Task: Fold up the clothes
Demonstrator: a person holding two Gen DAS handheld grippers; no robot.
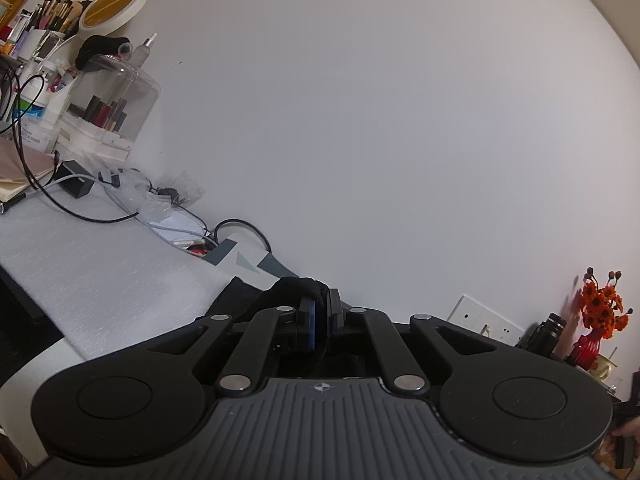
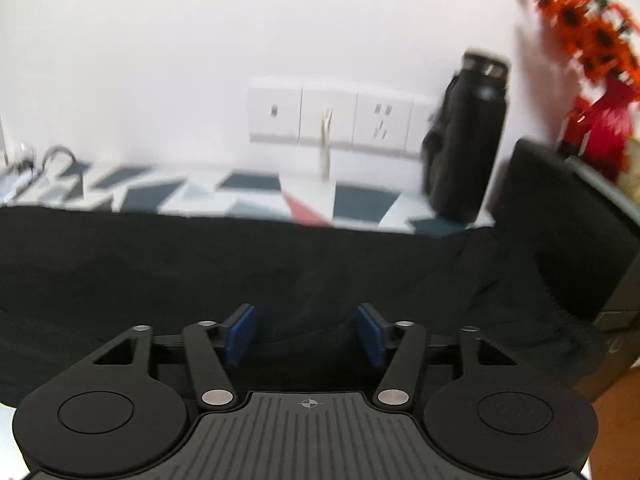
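Black garment (image 2: 280, 264) lies spread across the patterned tabletop (image 2: 248, 184), its far edge short of the wall outlets (image 2: 328, 114). Left gripper (image 1: 320, 316): blue pads pressed together on a bunched fold of the cloth, raised off the surface. Right gripper (image 2: 306, 334): jaws spread wide, low over the fabric; contact uncertain, view blurred. Black bottle (image 2: 466, 136) stands just beyond the garment, orange flowers (image 2: 592, 24) to its right.

black garment (image 2: 280, 264) blurred, flowers (image 2: 592, 28) smeared
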